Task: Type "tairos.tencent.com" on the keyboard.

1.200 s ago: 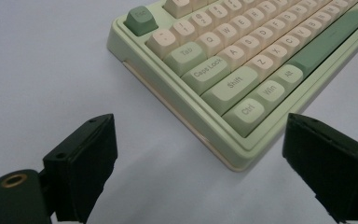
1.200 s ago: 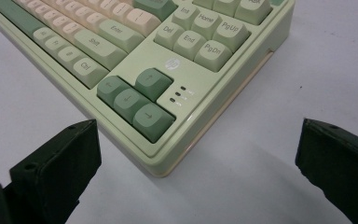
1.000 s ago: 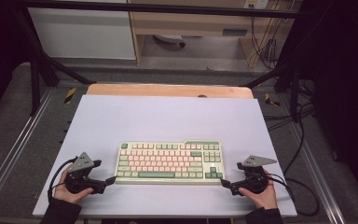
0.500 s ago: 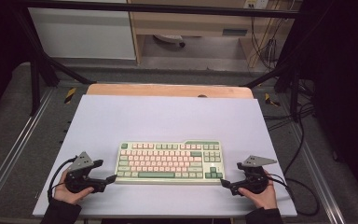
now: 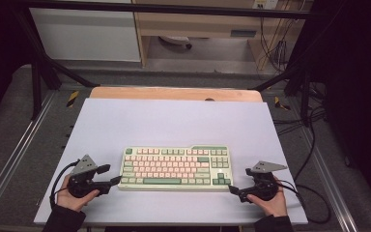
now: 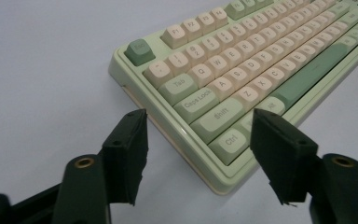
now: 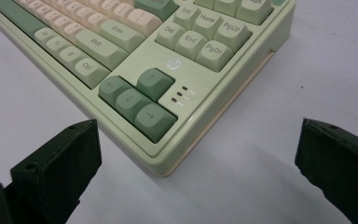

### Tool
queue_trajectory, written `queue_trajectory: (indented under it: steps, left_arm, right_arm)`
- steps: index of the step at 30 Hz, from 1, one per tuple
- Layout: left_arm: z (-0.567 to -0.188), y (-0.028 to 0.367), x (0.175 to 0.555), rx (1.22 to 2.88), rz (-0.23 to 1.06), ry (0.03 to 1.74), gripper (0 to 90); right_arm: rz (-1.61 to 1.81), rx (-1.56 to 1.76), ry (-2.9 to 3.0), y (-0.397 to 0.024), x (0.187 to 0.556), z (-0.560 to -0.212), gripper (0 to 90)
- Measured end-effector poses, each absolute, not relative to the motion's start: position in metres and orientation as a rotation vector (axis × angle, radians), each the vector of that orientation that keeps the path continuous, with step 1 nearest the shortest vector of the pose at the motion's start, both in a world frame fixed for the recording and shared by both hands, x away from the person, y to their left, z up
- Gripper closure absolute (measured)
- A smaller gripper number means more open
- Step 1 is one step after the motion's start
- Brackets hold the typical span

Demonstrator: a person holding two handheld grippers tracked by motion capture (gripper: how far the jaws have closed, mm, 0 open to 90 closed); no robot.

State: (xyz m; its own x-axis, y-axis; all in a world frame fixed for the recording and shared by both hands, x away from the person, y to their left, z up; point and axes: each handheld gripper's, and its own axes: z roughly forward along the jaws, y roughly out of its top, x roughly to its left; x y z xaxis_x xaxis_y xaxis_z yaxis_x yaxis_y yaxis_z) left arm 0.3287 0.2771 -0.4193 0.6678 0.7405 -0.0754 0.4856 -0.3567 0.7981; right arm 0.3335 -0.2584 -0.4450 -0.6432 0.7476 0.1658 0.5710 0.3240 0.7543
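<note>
A keyboard (image 5: 175,168) lies flat on a smooth, pale sheet (image 5: 174,121) that covers the table, near the front edge. It is a long, flat box of shiny light green plastic. Its keys are small rounded squares, some cream and some green, with one long green bar at the front.

The left gripper (image 5: 115,181) sits at the keyboard's left front corner. Its two jaws are black, blocky and dull. They have just been closing, and the corner with the Ctrl key (image 6: 230,141) lies between them. The jaws stand a little apart and do not press on it.

The right gripper (image 5: 233,190) sits at the right front corner, near the four green arrow keys (image 7: 137,103). Its black jaws are wide apart and touch nothing.
</note>
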Motion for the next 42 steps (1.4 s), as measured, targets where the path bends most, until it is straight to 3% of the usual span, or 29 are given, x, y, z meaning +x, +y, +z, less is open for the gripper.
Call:
queue_trajectory:
  steps: [19, 33, 42]
  left_arm:
    - [-0.404, 0.246, 0.334, 2.057, 0.351, 0.949, 72.0]
    - [-0.402, 0.215, 0.343, 2.089, 0.312, 0.902, 88.1]
    - [-0.401, 0.200, 0.350, 2.103, 0.319, 0.888, 90.0]
  right_arm:
    - [1.222, 1.201, 2.376, -0.258, 0.333, -0.445, 1.0]
    - [1.221, 1.197, 2.382, -0.258, 0.334, -0.445, 1.0]
    - [1.222, 1.200, 2.381, -0.258, 0.334, -0.445, 1.0]
